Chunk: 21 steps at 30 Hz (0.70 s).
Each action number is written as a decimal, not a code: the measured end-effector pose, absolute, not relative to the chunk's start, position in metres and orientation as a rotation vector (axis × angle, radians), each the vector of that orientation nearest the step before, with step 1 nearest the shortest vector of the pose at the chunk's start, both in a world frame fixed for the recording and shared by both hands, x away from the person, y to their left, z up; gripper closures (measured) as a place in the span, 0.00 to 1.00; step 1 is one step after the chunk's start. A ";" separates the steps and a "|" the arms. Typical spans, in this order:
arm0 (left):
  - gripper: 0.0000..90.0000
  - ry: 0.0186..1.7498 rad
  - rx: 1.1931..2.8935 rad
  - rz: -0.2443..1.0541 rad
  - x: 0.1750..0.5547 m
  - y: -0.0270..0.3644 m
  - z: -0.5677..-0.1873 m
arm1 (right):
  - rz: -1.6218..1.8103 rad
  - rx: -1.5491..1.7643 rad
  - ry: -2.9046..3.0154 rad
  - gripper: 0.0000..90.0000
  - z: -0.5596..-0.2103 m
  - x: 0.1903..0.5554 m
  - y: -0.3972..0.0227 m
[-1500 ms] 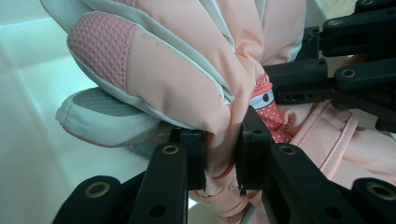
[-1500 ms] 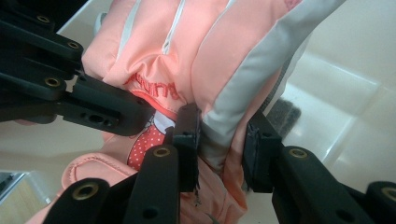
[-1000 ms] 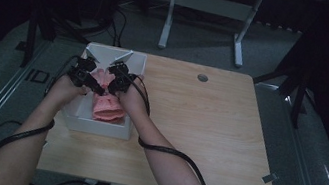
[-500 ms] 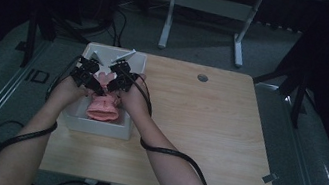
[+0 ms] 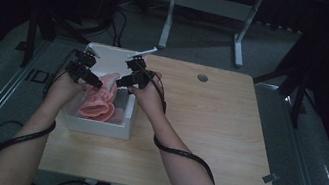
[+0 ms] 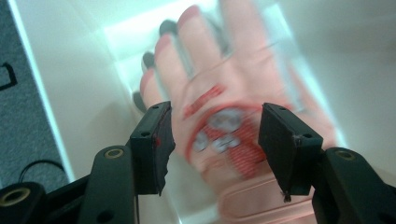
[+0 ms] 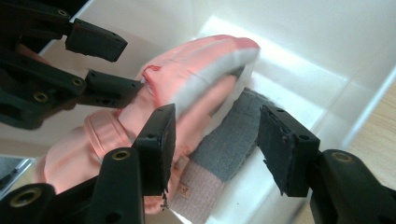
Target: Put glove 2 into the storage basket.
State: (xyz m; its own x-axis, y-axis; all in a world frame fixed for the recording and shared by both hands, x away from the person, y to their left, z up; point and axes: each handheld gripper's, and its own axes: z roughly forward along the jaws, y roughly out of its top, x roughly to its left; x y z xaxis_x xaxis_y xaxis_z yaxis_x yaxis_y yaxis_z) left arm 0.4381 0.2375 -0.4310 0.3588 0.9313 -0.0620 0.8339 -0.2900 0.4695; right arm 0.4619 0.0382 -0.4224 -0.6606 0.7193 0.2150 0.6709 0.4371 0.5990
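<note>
Nearest to me, the person's two forearms reach up from the counter's (image 5: 204, 145) front edge toward a white box (image 5: 96, 126) at its left side. Both hands meet over the far half of that box, the left tongs (image 5: 94, 82) coming in from the left and the right tongs (image 5: 121, 82) from the right, their tips close together above a pink glove (image 5: 99, 104).

Seen along the left tongs (image 6: 215, 140), the jaws stand wide apart with the pink glove (image 6: 224, 121) lying below and between them, cuff nearest, fingers pointing away into the box; that view is blurred, and I can't tell whether either pad touches the fabric. Its long axis runs away from these tongs, roughly in line with them.

Along the right tongs (image 7: 215, 140), the jaws are also wide, closed on nothing. The pink glove (image 7: 187, 84) sits just beyond and left of the left jaw, its fingertips raised toward the box's far wall (image 7: 303, 42), with a grey glove (image 7: 229, 140) lying under it, straight between these jaws. The left tongs (image 7: 105, 65) show beyond, tips beside the pink glove's cuff end.

My judgement: the left tongs are better aligned and nearer to the pink glove; the right tongs sit over the grey one, so each would need only to drop and close.
</note>
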 end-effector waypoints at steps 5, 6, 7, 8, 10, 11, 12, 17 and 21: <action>0.47 1.504 2.182 0.334 0.433 0.233 -0.425 | 1.080 1.251 2.591 0.51 -0.416 0.459 0.029; 0.46 1.482 2.168 0.347 0.430 0.230 -0.421 | 1.120 1.230 2.582 0.49 -0.412 0.457 0.022; 0.46 1.466 2.162 0.346 0.429 0.228 -0.419 | 1.127 1.225 2.577 0.49 -0.410 0.456 0.019; 0.45 1.457 2.148 0.360 0.427 0.225 -0.416 | 1.137 1.221 2.571 0.48 -0.408 0.455 0.016; 0.42 1.420 2.130 0.384 0.423 0.218 -0.410 | 1.171 1.208 2.562 0.46 -0.404 0.453 0.007; 0.41 1.400 2.117 0.385 0.421 0.215 -0.407 | 1.186 1.208 2.552 0.45 -0.402 0.451 0.002; 0.39 1.387 2.104 0.386 0.419 0.211 -0.404 | 1.205 1.198 2.549 0.44 -0.399 0.450 -0.003; 0.27 1.298 2.084 0.366 0.410 0.189 -0.392 | 1.267 1.163 2.526 0.33 -0.388 0.442 -0.027; 0.11 1.200 2.125 0.356 0.404 0.169 -0.388 | 1.293 1.133 2.528 0.29 -0.384 0.439 -0.040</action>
